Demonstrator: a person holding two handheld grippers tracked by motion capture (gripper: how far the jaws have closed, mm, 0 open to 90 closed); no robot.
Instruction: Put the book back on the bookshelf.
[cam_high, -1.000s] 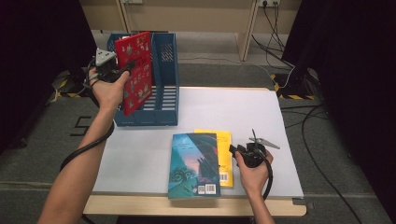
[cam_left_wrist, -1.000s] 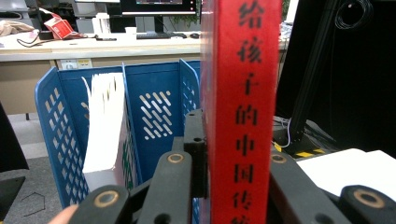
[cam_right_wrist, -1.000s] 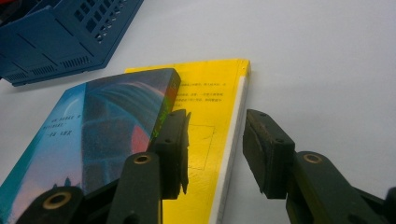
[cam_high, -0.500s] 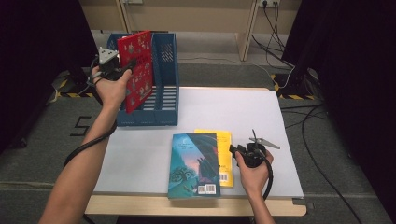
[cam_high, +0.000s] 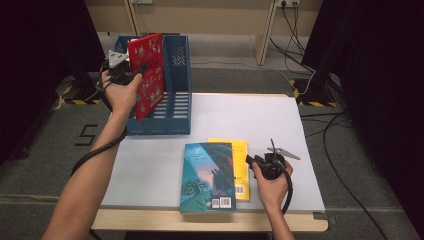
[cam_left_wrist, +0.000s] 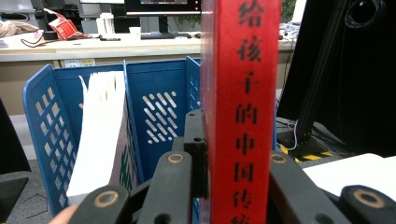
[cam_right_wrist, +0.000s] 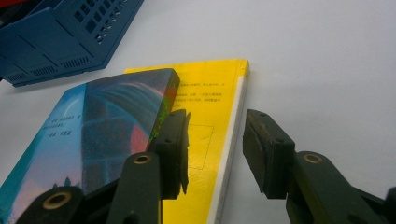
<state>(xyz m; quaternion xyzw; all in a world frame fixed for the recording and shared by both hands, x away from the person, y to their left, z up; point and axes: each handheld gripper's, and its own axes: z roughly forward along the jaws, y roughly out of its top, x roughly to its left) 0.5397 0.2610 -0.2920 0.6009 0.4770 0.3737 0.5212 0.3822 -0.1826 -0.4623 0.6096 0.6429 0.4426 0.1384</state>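
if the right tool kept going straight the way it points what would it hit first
Most likely the yellow book: the right tool is open and its jaws straddle that book's white page edge, low over the table. The teal book lies just beside the line; depth is hard to judge.

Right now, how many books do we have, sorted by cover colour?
Red book, upright in the left hand-held gripper: 1
Teal book, flat on the table: 1
Yellow book, partly under the teal one: 1
Total: 3
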